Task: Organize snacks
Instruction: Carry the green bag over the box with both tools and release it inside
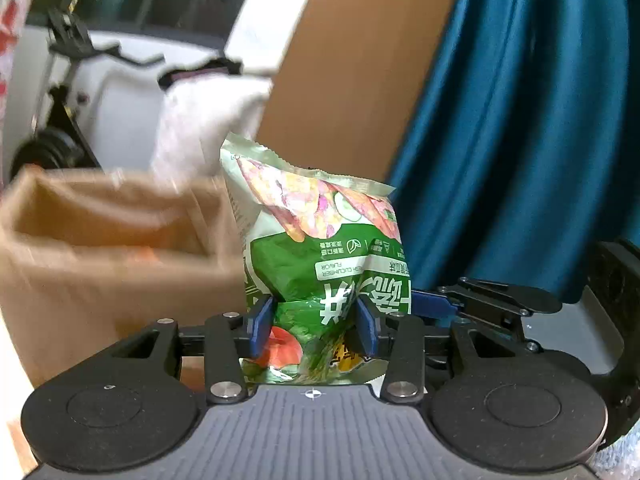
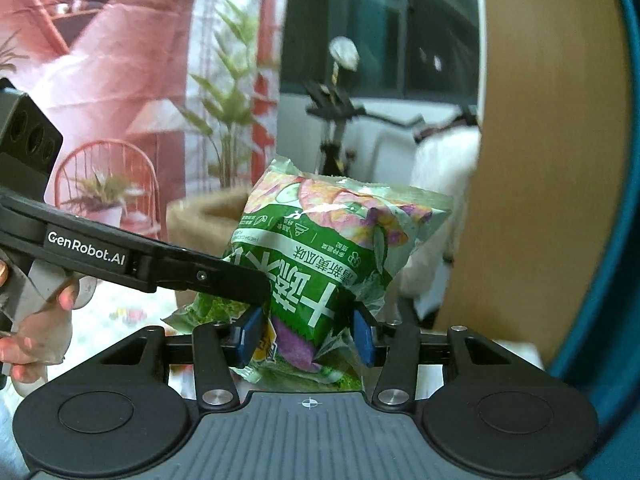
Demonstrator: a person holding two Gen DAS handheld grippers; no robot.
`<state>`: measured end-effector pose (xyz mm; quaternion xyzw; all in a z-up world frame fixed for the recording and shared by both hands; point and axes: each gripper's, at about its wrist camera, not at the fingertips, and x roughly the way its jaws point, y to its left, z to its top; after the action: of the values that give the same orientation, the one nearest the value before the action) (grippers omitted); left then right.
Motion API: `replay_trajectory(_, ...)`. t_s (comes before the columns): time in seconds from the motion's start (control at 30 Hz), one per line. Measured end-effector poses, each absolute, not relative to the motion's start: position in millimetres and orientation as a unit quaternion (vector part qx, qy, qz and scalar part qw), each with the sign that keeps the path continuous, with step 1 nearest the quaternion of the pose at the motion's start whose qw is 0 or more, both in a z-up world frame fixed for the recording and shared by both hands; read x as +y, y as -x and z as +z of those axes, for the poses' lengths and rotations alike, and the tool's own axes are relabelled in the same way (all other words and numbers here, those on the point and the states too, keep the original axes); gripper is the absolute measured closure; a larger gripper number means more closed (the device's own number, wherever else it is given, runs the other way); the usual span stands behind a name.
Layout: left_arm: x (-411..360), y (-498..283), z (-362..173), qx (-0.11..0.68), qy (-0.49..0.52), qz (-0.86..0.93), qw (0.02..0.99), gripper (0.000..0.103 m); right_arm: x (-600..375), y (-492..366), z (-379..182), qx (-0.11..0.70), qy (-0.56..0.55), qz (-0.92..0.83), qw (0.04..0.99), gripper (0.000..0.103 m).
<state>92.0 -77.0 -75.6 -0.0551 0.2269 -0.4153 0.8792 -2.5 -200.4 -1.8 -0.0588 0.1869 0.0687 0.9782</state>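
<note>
A green snack bag [image 1: 316,256] with vegetable chips printed on it is held up in the air, upside down. My left gripper [image 1: 314,328] is shut on its lower part, blue pads pressing both sides. My right gripper [image 2: 306,334] is shut on the same bag [image 2: 320,256] from the other side. The right gripper's arm shows at the right edge of the left wrist view [image 1: 492,300], and the left gripper's arm [image 2: 132,258] crosses the right wrist view from the left.
An open brown paper bag [image 1: 100,248] stands to the left behind the snack bag, also seen further back in the right wrist view [image 2: 204,212]. A tan panel [image 1: 352,60], a teal curtain [image 1: 520,120] and a white exercise bike [image 2: 340,120] are behind.
</note>
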Motion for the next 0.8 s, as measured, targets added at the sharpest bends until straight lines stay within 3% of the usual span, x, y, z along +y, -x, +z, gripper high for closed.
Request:
replay_trajectory(0.3, -72.4, -168.4, -45.3, 0.199, 0.057, -0.353, 0.912, 0.056, -193.7, -105.0, 35.6, 0.153, 0.048, 0.108, 0.981, 0.059)
replay_trajectory(0.6, -40.8, -217.3, -46.8, 0.238, 0.082, -0.297, 0.921, 0.055, -166.3, -185.4, 9.9, 0.181, 0.029, 0.132, 0.974, 0.059)
replay_trajectory(0.67, -39.5, -228.0, -51.6, 0.248, 0.075, -0.286, 0.923, 0.05, -165.4, -194.3, -1.4, 0.196, 0.02, 0.131, 0.971, 0.057)
replay_trajectory(0.73, -33.6, -228.5, -57.5, 0.252, 0.069, -0.263, 0.929, 0.036, -161.8, -193.8, -11.4, 0.205, 0.024, 0.124, 0.97, 0.053)
replay_trajectory(0.8, -23.8, -225.6, -59.0, 0.242, 0.068, -0.244, 0.937, 0.033, -164.1, -189.2, -17.2, 0.209, 0.023, 0.117, 0.971, 0.046)
